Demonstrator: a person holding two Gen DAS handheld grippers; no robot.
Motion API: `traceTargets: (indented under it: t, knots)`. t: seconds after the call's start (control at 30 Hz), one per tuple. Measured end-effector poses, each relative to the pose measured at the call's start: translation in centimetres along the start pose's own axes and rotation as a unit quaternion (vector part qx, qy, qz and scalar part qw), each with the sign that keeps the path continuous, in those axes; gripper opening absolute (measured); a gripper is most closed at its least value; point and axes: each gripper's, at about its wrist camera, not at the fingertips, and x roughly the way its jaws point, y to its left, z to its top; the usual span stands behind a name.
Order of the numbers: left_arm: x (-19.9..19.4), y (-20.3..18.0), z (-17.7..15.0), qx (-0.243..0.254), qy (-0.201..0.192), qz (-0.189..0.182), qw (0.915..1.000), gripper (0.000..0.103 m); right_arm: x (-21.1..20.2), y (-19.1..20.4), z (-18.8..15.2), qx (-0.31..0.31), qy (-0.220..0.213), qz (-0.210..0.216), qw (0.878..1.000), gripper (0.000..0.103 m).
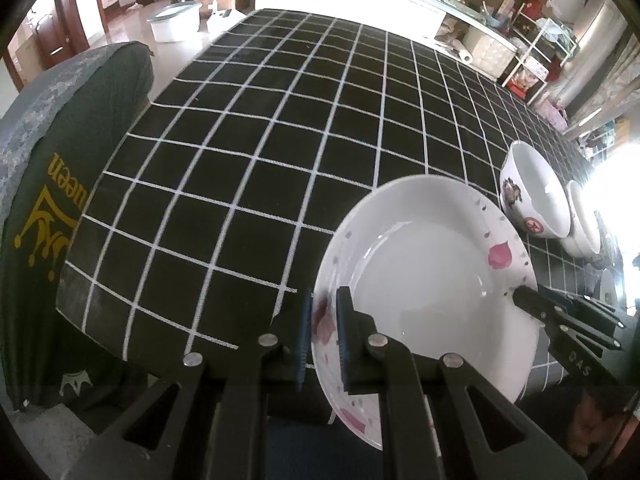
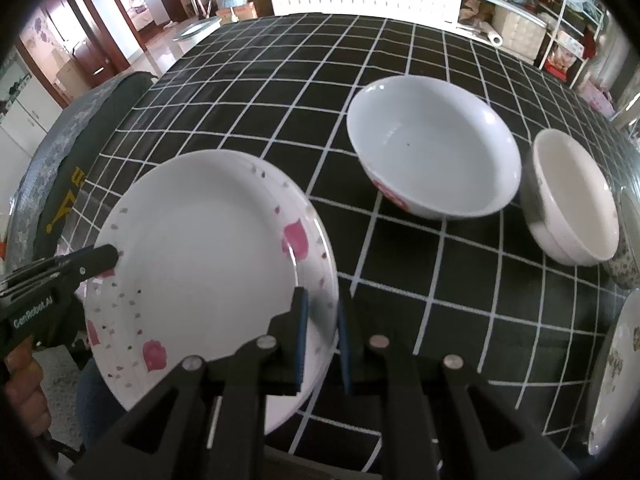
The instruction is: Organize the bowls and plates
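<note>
A white plate (image 1: 432, 272) (image 2: 208, 248) with pink petal prints is held at the table's near edge by both grippers. My left gripper (image 1: 323, 340) is shut on the plate's left rim; its tip also shows in the right wrist view as the left gripper (image 2: 108, 258). My right gripper (image 2: 322, 336) is shut on the plate's right rim, and it appears as the right gripper (image 1: 520, 296) in the left wrist view. To the right of the plate stand a large white bowl (image 2: 432, 148) (image 1: 536, 196) with a red mark and a smaller white bowl (image 2: 572, 200) (image 1: 584, 220).
The table (image 1: 280, 140) wears a black cloth with a white grid. A chair with a green cover (image 1: 60, 160) stands at its left end. At the far right are a flowered cup (image 2: 628, 256) and another plate (image 2: 616, 368). Shelves and boxes line the back wall.
</note>
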Motion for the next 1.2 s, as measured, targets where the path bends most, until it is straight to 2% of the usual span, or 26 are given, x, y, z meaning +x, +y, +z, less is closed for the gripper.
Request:
traceTargets:
  t: [0.23, 0.43, 0.7, 0.93, 1.2]
  knots:
    - [-2.1, 0.3, -0.3, -0.012, -0.020, 0.014, 0.9996, 0.009, -2.7, -0.4, -0.4, 0.010, -0.028, 0.001, 1.000, 0.018]
    - [-5.4, -0.7, -0.8, -0.004, -0.047, 0.001, 0.9989, 0.009, -5.7, -0.6, -1.3, 0.023, -0.053, 0.007, 0.998, 0.018]
    - [-9.3, -4.5, -2.2, 0.031, -0.076, -0.018, 0.9964, 0.009, -9.9, -0.6, -2.5, 0.027, -0.097, 0.009, 0.995, 0.018]
    - [-11.4, -7.9, -2.7, 0.062, -0.090, -0.027, 0.9936, 0.009, -13.2, -2.0, -3.6, 0.043, -0.132, 0.011, 0.990, 0.018]
    - [-13.2, -14.1, -3.5, 0.110, -0.107, -0.034, 0.9876, 0.009, -16.5, -4.8, -5.2, 0.070, -0.158, -0.003, 0.985, 0.018]
